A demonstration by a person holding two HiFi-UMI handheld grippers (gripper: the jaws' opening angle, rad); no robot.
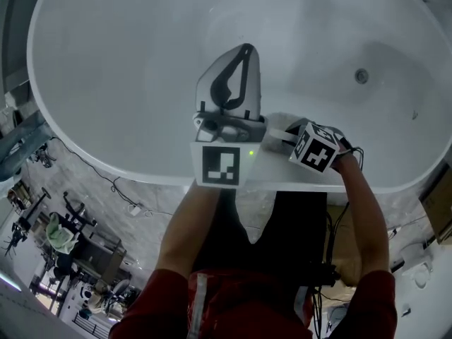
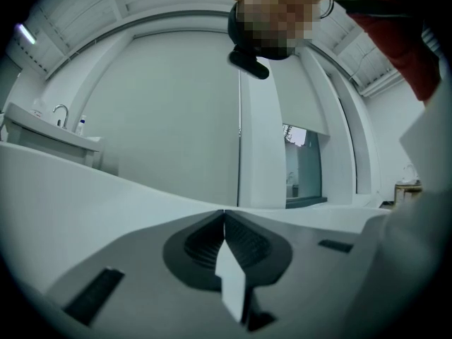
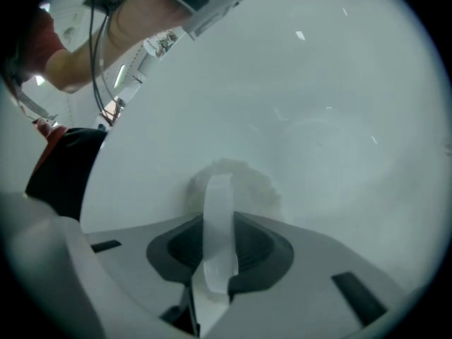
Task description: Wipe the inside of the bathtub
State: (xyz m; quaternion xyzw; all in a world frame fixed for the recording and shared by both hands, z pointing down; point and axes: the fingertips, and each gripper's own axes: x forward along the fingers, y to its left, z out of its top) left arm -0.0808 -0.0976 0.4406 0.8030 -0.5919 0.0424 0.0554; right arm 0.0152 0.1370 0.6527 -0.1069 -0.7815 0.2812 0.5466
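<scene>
The white oval bathtub [image 1: 127, 62] fills the head view, with its drain [image 1: 361, 75] at the right. My right gripper [image 1: 274, 135] is low at the near rim, pointing left into the tub. It is shut on the white strap [image 3: 217, 210] of a fluffy white wiping pad [image 3: 244, 181], which presses against the tub's inner wall [image 3: 325, 111]. My left gripper [image 1: 247, 49] hovers over the tub's middle, pointing away from me. Its jaws meet at the tips [image 2: 224, 215], and I see nothing gripped there.
A person in red sleeves [image 1: 176, 288] stands at the near rim. Cables [image 1: 92, 168] and exercise gear [image 1: 63, 232] lie on the marble floor at lower left. The left gripper view shows a washbasin with a tap [image 2: 53, 126] and a glass door [image 2: 305, 164].
</scene>
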